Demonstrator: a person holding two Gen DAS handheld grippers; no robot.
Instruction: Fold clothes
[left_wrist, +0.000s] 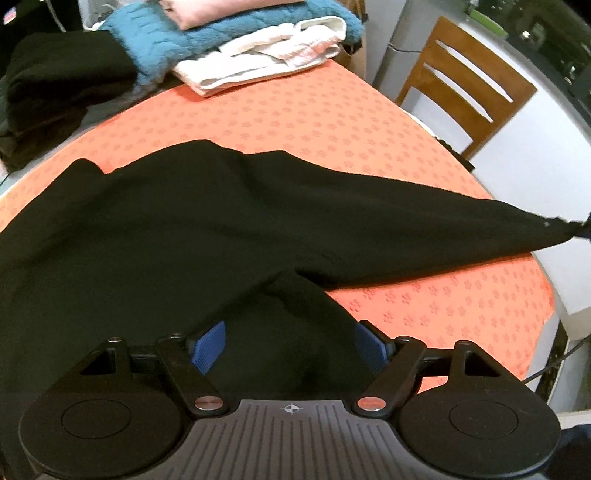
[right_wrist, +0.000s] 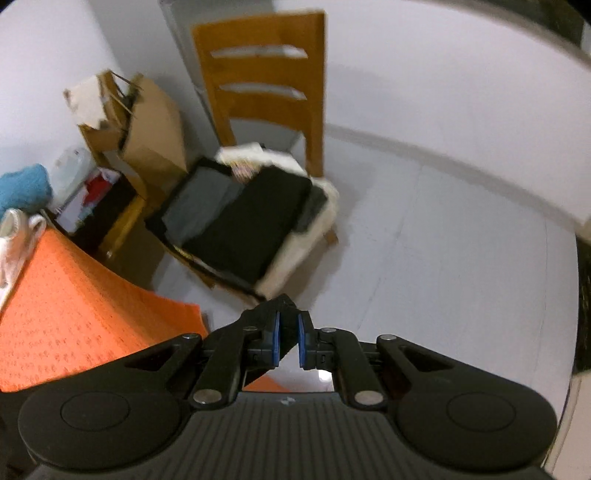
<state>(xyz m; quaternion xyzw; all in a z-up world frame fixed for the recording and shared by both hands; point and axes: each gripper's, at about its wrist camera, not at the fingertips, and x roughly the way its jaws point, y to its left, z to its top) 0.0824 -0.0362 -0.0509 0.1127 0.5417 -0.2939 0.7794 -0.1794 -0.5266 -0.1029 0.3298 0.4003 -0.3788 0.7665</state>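
Note:
A black garment (left_wrist: 192, 229) lies spread over the orange tablecloth (left_wrist: 303, 118). One end is pulled out taut to the right, off the table edge, to a point (left_wrist: 554, 225). My left gripper (left_wrist: 290, 332) is open, its blue pads (left_wrist: 208, 347) wide apart, with a hump of the black fabric lying between them. My right gripper (right_wrist: 287, 325) is shut on the black garment's corner (right_wrist: 282, 304), held out past the table corner above the floor. A strip of the fabric (right_wrist: 258, 373) runs back under its left finger.
Folded clothes are stacked at the table's back: a white piece (left_wrist: 266, 62), a teal towel (left_wrist: 184, 33), a dark pile (left_wrist: 55, 96). A wooden chair (right_wrist: 266, 81) with clothes on its seat (right_wrist: 251, 221) stands beside the table, and a cardboard box (right_wrist: 147, 125) is further back.

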